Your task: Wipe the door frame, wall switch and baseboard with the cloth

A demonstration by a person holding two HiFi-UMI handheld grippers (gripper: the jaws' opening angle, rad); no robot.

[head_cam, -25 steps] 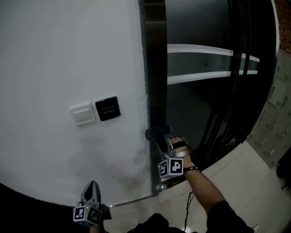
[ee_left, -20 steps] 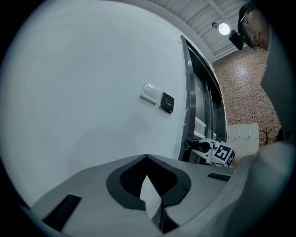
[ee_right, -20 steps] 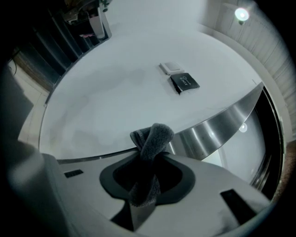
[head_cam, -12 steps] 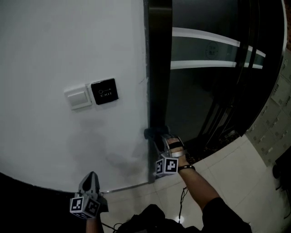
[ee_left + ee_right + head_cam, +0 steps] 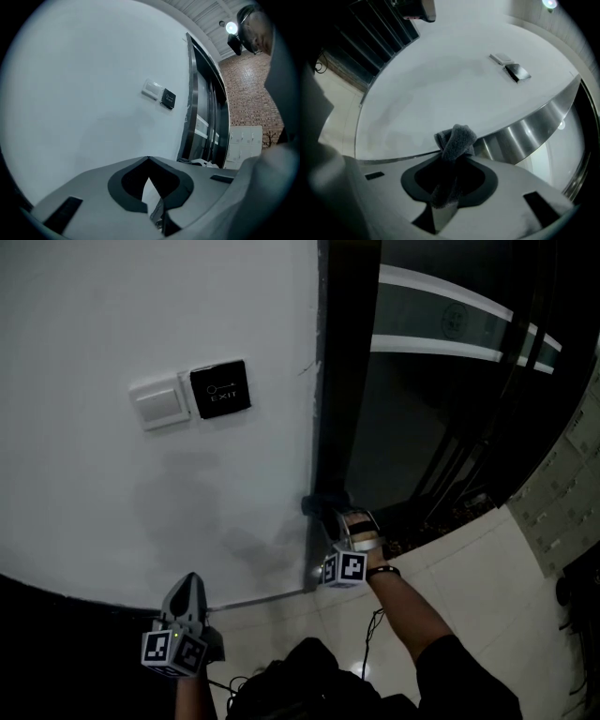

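- Grey-bodied left gripper hung low by the foot of the wall, its jaws pressed together on nothing. It sat well apart from the work, and I judge it was best kept there, clear of the wiping arm.
- One pale wall switch sat on the white wall, with one black exit button touching its right side. Both were well above the cloth and not yet reached.
- One thin, light baseboard ran along the wall's foot up to the frame.
- One dark cloth was bunched and clenched in the right gripper. It was pressed to the lower part of the door frame, at the edge where the metal met the wall.
- To wipe well here, the jaws needed to stay firm on the cloth, with the wad leading, not the hard tips. Strokes along the upright would take in both its face and the wall-side edge.
- One frame upright showed, and right of it one dark glass door crossed by two pale bands.
- Counted in all: two grippers, one cloth, one switch, one button, one baseboard strip.
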